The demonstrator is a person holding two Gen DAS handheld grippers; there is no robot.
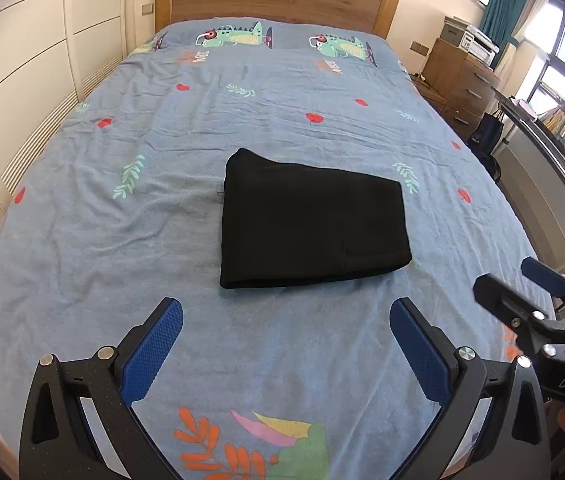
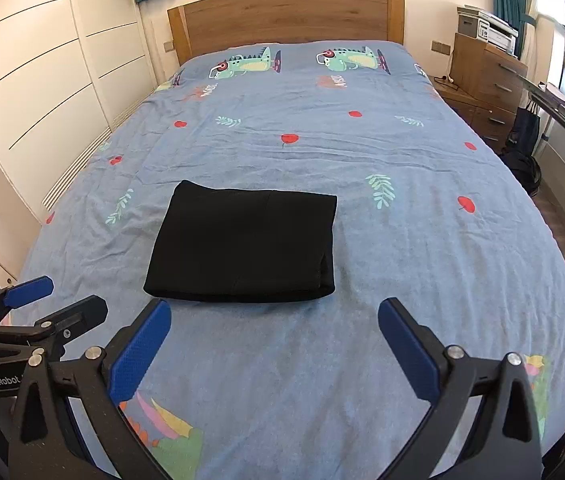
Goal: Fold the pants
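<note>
Left gripper (image 1: 286,344) jaws spread wide, holding nothing, hovers just short of the pants' near edge. Pants (image 1: 310,220) lie mid-bed (image 1: 82,264) as a compact black rectangle, layers stacked, edges roughly square. Right gripper (image 2: 274,340) also spread wide and empty, near the same edge. Fold looks done; possibly a slight flare at the far left corner, hard to tell.
</note>
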